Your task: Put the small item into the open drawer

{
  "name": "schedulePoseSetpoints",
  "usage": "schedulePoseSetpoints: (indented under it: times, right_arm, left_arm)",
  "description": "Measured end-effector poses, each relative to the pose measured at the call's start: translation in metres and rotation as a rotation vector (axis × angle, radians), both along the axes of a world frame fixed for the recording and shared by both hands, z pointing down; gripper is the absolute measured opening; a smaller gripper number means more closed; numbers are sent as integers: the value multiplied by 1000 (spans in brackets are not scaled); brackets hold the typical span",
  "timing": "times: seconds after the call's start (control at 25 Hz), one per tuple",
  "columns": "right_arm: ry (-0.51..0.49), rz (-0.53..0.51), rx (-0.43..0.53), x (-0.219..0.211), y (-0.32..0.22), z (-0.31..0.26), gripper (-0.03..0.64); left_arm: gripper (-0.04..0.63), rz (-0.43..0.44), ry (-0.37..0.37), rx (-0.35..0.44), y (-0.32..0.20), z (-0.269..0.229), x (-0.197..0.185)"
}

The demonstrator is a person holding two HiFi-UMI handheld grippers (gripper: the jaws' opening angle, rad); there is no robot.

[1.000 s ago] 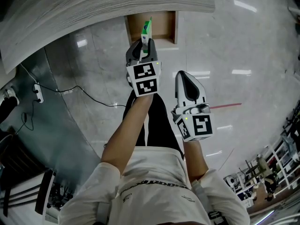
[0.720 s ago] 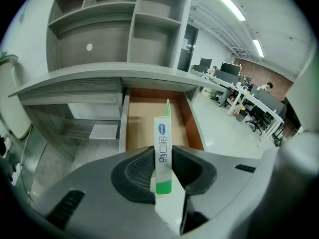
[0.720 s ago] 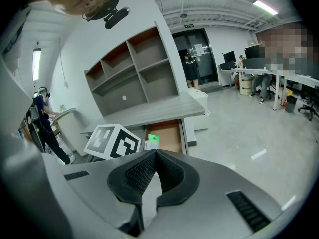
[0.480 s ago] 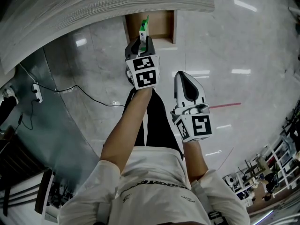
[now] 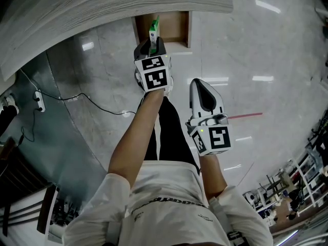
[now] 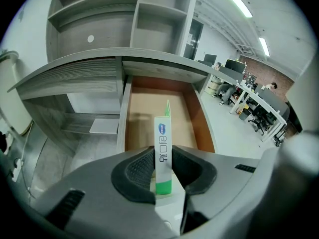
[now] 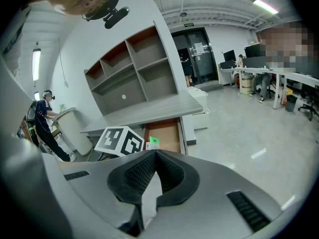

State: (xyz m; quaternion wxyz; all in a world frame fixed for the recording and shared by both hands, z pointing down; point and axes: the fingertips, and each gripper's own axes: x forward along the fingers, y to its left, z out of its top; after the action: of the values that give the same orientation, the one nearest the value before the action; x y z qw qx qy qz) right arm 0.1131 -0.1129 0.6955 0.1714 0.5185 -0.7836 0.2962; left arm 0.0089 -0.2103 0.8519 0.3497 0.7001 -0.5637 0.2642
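The left gripper (image 5: 152,45) clamps a slim white-and-green box (image 6: 163,156) upright above the open wooden drawer (image 5: 178,28), which juts from under the grey desktop (image 5: 102,9). The right gripper (image 5: 205,94) hangs beside it, jaws closed on nothing. A black cable (image 5: 87,99) crosses the floor at left.

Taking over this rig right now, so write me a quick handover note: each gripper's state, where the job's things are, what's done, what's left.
Left gripper: jaws shut on the small box, held upright, green end down.
Right gripper: jaws together, nothing in them, held back short of the drawer.
Open drawer: pulled out under the desktop, and nothing shows on its floor. From the head view, the box is above its front part.
Done: box picked up and brought to the drawer.
Left: lower the box into the drawer, open the left jaws, withdraw.
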Motion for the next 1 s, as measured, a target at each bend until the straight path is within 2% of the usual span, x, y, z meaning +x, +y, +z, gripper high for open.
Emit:
schedulePoseSetpoints:
  times: [0.24,0.64,1.0]
  right_arm:
    - [0,-2,-1,3,2,0,32]
    - [-5,1,9,3,5,-7,32]
    - [5,8,49,3,14,-36,32]
  left_arm:
    - [106,-17,-4,-6,1,8,1]
    - [129,-10,13,-2,1,-5,1]
    - [129,2,20,32,12,-39,-1]
